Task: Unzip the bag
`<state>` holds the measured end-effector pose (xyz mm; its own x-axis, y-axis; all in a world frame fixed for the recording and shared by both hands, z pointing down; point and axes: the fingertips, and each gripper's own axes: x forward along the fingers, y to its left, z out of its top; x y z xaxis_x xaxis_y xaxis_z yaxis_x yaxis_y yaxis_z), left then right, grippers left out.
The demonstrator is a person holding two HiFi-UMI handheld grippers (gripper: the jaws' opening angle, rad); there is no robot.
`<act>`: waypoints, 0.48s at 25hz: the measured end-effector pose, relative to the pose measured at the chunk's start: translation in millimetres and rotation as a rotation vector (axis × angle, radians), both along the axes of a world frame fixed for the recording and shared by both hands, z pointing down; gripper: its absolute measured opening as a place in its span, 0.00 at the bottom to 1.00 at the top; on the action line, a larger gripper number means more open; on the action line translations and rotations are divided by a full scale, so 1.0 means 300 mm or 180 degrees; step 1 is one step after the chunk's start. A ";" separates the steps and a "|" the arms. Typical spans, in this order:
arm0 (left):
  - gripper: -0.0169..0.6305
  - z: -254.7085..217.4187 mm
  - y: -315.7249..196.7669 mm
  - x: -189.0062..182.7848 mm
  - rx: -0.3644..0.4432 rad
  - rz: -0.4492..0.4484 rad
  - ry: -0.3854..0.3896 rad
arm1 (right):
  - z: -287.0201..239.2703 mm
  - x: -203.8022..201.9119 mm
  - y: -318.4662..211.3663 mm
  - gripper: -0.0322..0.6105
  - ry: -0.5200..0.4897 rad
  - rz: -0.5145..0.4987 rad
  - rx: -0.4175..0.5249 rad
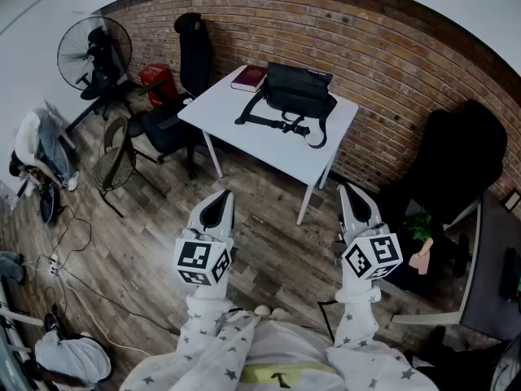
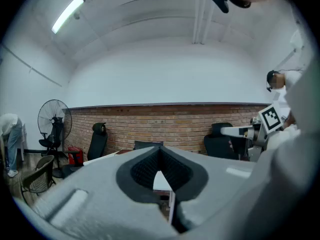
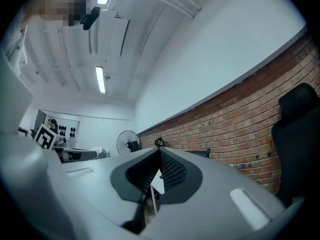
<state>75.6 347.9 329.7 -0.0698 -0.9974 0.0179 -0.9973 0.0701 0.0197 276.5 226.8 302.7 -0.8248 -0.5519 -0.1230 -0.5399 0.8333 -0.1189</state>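
A black bag (image 1: 297,92) with a loose strap lies on a white table (image 1: 269,141) by the brick wall, far ahead of me in the head view. My left gripper (image 1: 218,204) and right gripper (image 1: 352,195) are both held up over the wooden floor, well short of the table, jaws shut with nothing in them. In the left gripper view the left gripper (image 2: 160,151) has its pads together, and only the bag's top (image 2: 148,144) peeks above it. The right gripper (image 3: 159,154) in its own view is likewise shut and points along the wall.
A dark red book (image 1: 249,77) lies on the table beside the bag. Black office chairs (image 1: 191,55) stand left of the table and another (image 1: 456,169) to its right. A standing fan (image 1: 95,54), a wire chair (image 1: 114,165) and floor cables (image 1: 73,251) lie left.
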 end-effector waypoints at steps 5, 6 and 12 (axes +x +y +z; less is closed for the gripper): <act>0.02 -0.001 -0.006 0.012 0.0003 0.0009 -0.0012 | 0.003 0.012 -0.011 0.04 -0.0039 0.0013 -0.0021; 0.02 -0.002 -0.006 0.011 0.0002 0.0005 -0.0011 | 0.002 0.013 -0.013 0.04 -0.0049 0.0015 -0.0028; 0.02 -0.001 -0.019 0.007 -0.0005 -0.0039 0.0015 | -0.002 0.013 -0.029 0.04 -0.0102 -0.0015 -0.0047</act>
<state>77.8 342.2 329.3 -0.0820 -0.9964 0.0199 -0.9963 0.0825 0.0242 280.4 218.2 302.0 -0.8232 -0.5499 -0.1411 -0.5316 0.8339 -0.1483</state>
